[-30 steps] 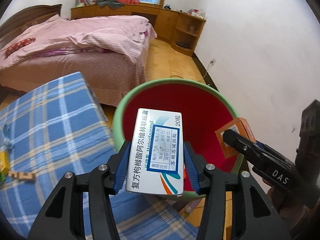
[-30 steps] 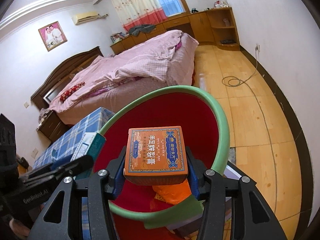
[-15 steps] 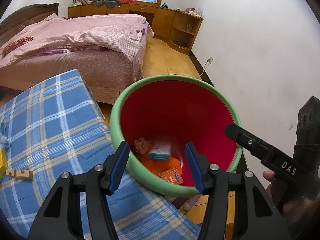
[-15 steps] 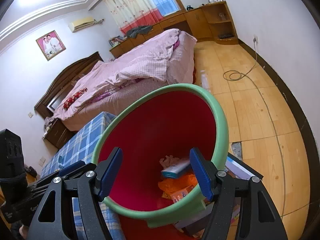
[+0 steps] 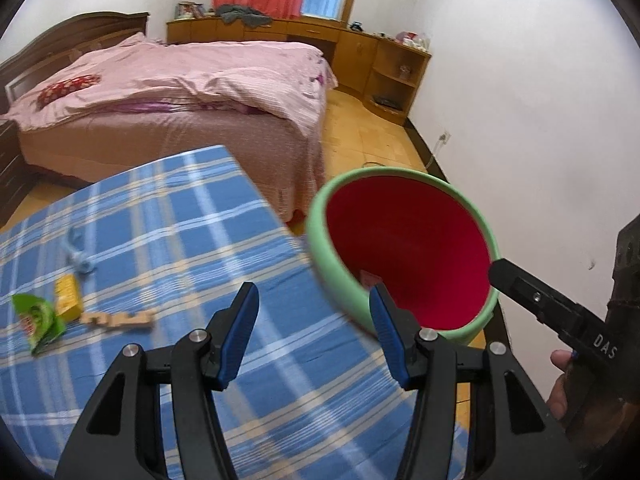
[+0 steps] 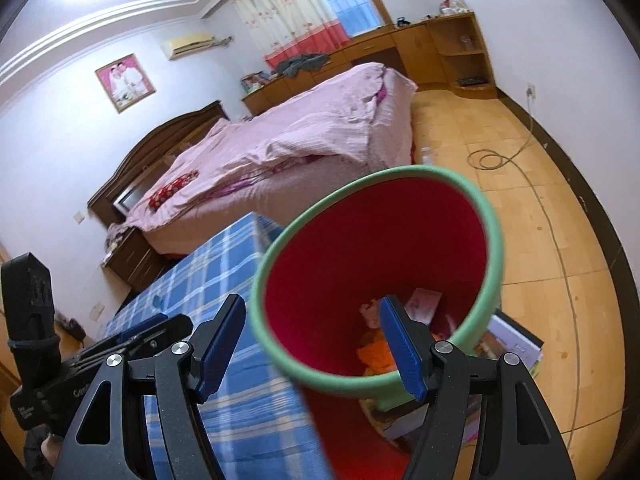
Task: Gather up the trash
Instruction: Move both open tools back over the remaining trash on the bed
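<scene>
Your left gripper (image 5: 314, 334) hung over the blue plaid tablecloth (image 5: 168, 240) with its jaws spread wide and nothing between them. Your right gripper (image 6: 312, 346) was likewise wide open and empty, poised at the near rim of the red bin with the green rim (image 6: 494, 240).

On the cloth to your left lay what remained to collect: a green wrapper (image 5: 38, 316), a small yellow box (image 5: 67, 294) just beside it, a notched wooden block (image 5: 118, 319) next to the box, and a light blue clip-like piece (image 5: 78, 254) farther back. All sat well apart from the left gripper, with only bare cloth between. The bin stood off the table's right edge, near the white wall (image 5: 520, 100). Inside it, from the right wrist view, you could see orange wrapping (image 6: 374, 354), a crumpled pinkish scrap (image 6: 370, 312) and a pale flat packet (image 6: 424, 304). A stack of books (image 6: 516, 346) lay on the floor against the bin, and the pink bed (image 5: 180, 92) filled the room behind.

A second ago each gripper clamped a box over the bin, a white medicine carton in the left and an orange one in the right. Both had since dropped in, and your left gripper had swung away from the bin toward the table.
</scene>
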A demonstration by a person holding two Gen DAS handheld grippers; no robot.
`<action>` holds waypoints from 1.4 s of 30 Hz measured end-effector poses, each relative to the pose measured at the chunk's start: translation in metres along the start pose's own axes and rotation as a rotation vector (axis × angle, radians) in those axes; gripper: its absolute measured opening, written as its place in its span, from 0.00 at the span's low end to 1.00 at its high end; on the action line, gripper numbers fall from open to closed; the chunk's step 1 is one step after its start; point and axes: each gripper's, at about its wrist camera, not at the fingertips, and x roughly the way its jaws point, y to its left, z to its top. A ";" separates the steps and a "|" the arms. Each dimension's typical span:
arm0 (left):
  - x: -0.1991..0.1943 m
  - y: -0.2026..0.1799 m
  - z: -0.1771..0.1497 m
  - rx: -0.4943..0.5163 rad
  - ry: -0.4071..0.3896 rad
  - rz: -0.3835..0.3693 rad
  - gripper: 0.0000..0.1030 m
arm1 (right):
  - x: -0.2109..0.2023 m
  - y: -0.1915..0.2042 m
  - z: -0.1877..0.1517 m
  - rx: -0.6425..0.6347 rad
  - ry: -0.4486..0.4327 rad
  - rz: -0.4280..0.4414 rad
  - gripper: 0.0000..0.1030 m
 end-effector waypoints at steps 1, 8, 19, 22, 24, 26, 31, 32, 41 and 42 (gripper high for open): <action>-0.004 0.007 -0.001 -0.008 -0.003 0.012 0.56 | 0.001 0.005 -0.002 -0.006 0.004 0.004 0.69; -0.027 0.052 -0.010 -0.059 -0.025 0.086 0.56 | 0.009 0.039 -0.013 -0.036 0.026 0.041 0.69; -0.043 0.133 -0.030 -0.144 -0.023 0.251 0.56 | 0.032 0.090 -0.034 -0.109 0.060 0.061 0.71; -0.045 0.154 -0.036 -0.174 -0.010 0.267 0.56 | 0.039 0.100 -0.040 -0.118 0.058 0.058 0.80; -0.046 0.167 -0.039 -0.186 -0.010 0.288 0.56 | 0.043 0.105 -0.043 -0.126 0.061 0.055 0.80; -0.046 0.177 -0.041 -0.194 -0.004 0.304 0.57 | 0.049 0.110 -0.047 -0.134 0.072 0.054 0.80; -0.038 0.198 -0.044 -0.195 0.015 0.344 0.58 | 0.062 0.118 -0.058 -0.155 0.113 0.070 0.80; -0.034 0.201 -0.044 -0.188 0.023 0.345 0.58 | 0.064 0.118 -0.059 -0.155 0.117 0.070 0.80; -0.002 0.212 -0.041 -0.138 0.091 0.378 0.60 | 0.075 0.116 -0.064 -0.149 0.144 0.065 0.80; 0.002 0.214 -0.041 -0.139 0.101 0.377 0.61 | 0.076 0.116 -0.064 -0.149 0.146 0.065 0.80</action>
